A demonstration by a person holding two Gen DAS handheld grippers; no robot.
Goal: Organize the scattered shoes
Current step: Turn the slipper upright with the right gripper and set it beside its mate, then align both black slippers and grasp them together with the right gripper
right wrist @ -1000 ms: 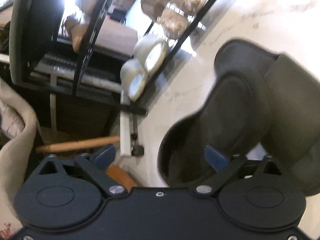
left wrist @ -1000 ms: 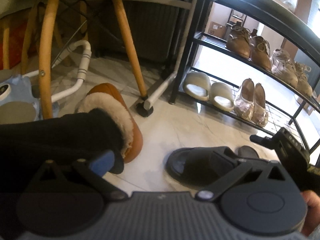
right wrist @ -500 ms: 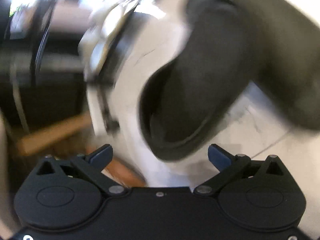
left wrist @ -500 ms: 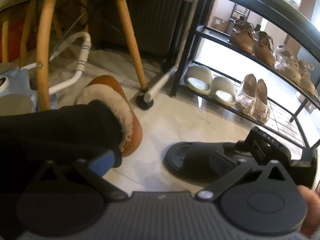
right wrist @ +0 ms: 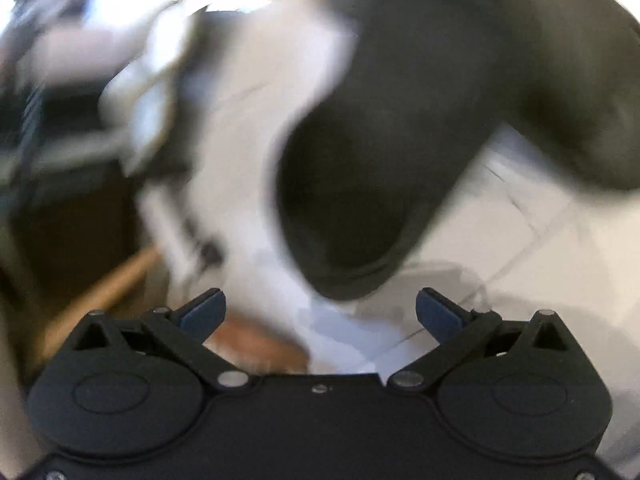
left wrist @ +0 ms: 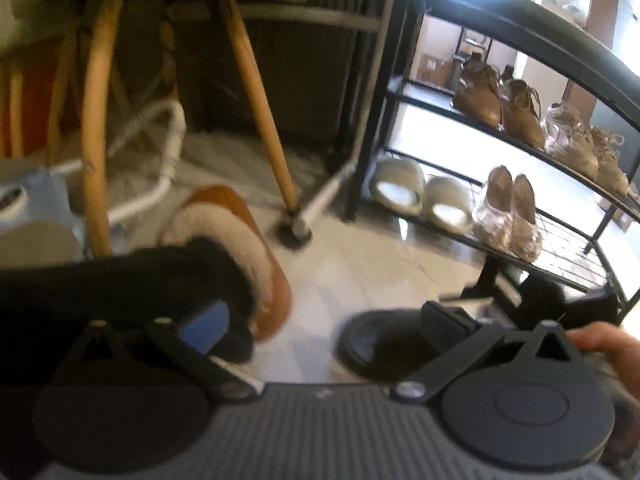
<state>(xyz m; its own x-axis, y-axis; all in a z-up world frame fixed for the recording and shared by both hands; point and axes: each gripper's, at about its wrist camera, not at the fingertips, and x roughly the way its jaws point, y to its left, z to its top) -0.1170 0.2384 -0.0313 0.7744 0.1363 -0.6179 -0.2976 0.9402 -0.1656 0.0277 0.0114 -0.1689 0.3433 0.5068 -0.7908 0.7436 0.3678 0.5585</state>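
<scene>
The left gripper [left wrist: 320, 322] has its jaws spread wide, with nothing between the pads. A black furry shape [left wrist: 120, 280] lies across its left finger at 9 o'clock; whether that finger touches it cannot be told. Behind that shape, a brown fleece-lined slipper [left wrist: 256, 240] rests on the pale floor [left wrist: 360, 264] beside a chair leg [left wrist: 260, 120].

A black sandal [left wrist: 380, 344] lies on the floor at 4 o'clock in the left view, just in front of the rack [left wrist: 520, 40]. The right gripper [left wrist: 452, 318] reaches over its rear part, with a hand [left wrist: 600, 340] behind it.

In the right view, heavily blurred, the right gripper [right wrist: 318, 312] is open, its blue pads [right wrist: 204, 312] well apart. The sandal [right wrist: 360, 200] fills the frame from the centre to 2 o'clock, its near end just ahead of the pads and not between them.

On the rack's lower shelf stand white slides [left wrist: 420, 192] and pale flats [left wrist: 508, 216]; on the shelf above, brown lace-ups [left wrist: 500, 108] and beige shoes [left wrist: 580, 144].
</scene>
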